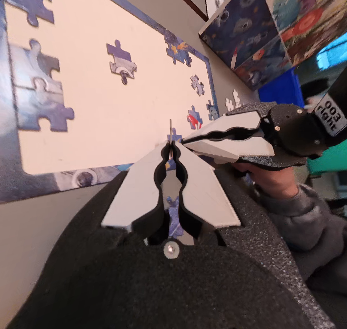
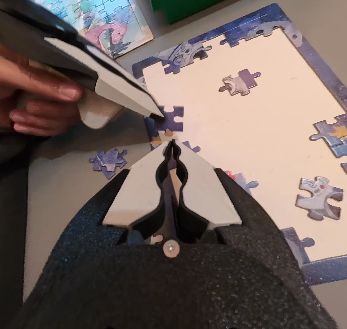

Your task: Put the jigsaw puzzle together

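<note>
**A:** ok so where's the puzzle at? Going left to right in the right wrist view: there's a hand (image 2: 37, 102) holding the left gripper (image 2: 156, 116), tips down on a dark blue piece (image 2: 173, 119) at the left edge of the puzzle tray (image 2: 315, 57). That piece sits tight against the frame there.

**B:** yep, and in the left wrist view the left gripper (image 1: 170, 143) has its jaws pinched on that same dark blue piece (image 1: 170, 132), which I only see edge-on as a thin sliver poking up between the tips. So clamped on it, not just resting.

**A:** and the right one?

**B:** right gripper (image 2: 172, 141) has its jaws pressed together, tips touching. Can't see anything between them. It sits just beside the blue piece, right at the tray's left edge. From the other camera the right gripper (image 1: 185, 141) comes in from the right side and its tips nearly meet the left one's.

**A:** loose stuff: a little pile of blue pieces (image 2: 109, 160) on the grey table (image 2: 62, 198), off the tray's left edge. On the cream tray bottom, a grey-and-purple piece (image 2: 240, 83) toward the middle, a pale robot-looking piece (image 2: 319, 198) further right.

**B:** plus a finished dinosaur puzzle (image 2: 97, 16) at the table's far left and a green box (image 2: 187, 1) beside it.
</note>
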`<state>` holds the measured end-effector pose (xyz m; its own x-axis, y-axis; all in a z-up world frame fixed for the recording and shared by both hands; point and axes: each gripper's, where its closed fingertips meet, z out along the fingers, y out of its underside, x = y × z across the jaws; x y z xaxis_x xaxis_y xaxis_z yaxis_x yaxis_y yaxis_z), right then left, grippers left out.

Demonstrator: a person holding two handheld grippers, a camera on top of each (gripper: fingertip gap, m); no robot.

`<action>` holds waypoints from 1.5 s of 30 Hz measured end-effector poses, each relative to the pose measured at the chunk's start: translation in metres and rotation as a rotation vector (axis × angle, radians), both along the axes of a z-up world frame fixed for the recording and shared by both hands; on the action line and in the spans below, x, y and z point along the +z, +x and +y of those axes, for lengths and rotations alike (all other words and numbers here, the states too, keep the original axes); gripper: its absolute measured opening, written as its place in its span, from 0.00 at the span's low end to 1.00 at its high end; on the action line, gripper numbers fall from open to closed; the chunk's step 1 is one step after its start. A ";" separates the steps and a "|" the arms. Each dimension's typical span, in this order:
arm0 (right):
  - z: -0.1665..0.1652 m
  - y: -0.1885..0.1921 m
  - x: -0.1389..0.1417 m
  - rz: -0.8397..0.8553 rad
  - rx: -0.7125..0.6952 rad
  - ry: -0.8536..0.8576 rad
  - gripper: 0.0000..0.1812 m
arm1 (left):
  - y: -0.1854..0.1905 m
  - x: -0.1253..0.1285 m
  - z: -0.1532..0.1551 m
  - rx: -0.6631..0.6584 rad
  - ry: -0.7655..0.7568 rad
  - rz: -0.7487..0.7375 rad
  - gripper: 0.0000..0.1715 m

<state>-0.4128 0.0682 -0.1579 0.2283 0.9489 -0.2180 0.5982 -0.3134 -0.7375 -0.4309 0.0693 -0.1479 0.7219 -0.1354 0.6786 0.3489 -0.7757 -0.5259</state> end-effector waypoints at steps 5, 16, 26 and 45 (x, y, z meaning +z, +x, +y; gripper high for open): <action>0.007 0.005 -0.001 -0.033 -0.017 0.063 0.00 | 0.004 -0.002 -0.012 -0.371 -0.071 0.125 0.01; 0.004 0.011 0.001 0.007 -0.021 -0.018 0.00 | 0.014 -0.009 0.000 -0.570 -0.121 0.211 0.01; 0.017 0.022 0.000 -0.048 -0.046 0.036 0.00 | 0.000 0.011 0.012 -0.312 -0.063 0.067 0.01; 0.078 0.090 0.038 0.121 -0.342 0.011 0.00 | 0.025 0.013 0.144 0.306 -0.035 -0.183 0.01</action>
